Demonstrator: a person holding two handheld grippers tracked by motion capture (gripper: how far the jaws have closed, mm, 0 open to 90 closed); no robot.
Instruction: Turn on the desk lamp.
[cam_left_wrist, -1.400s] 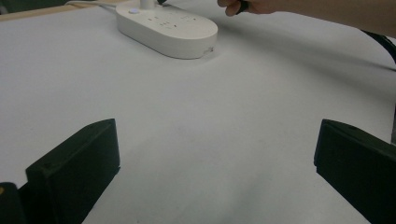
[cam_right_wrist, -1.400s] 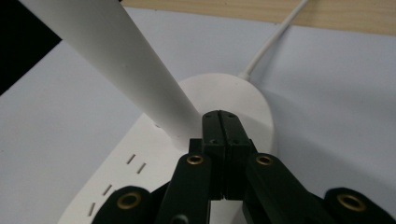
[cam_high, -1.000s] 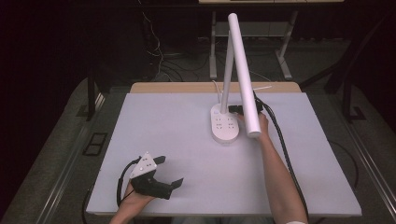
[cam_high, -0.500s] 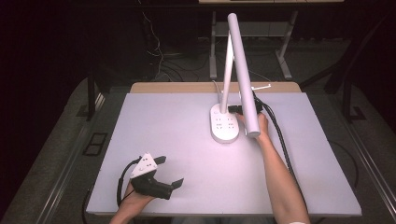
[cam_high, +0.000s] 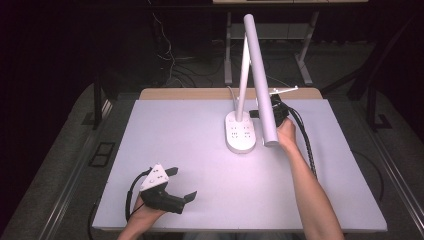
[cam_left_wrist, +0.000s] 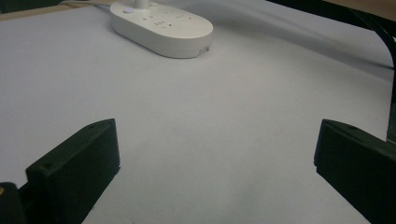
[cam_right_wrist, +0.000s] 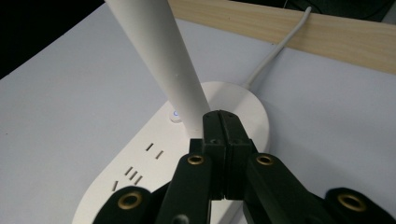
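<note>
On table: right hand-held gripper jaws together against lamp; left hand-held gripper jaws apart.

The white table is lying across the middle of the frame before me, a wooden strip showing along its far edge. Cables are trailing over the dark floor at upper left, and grey desk legs are standing at top centre.

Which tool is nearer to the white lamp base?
The right tool: its shut tips sit just above the lamp base, beside the lamp stem. The left tool lies far off, near the table's front edge.
</note>
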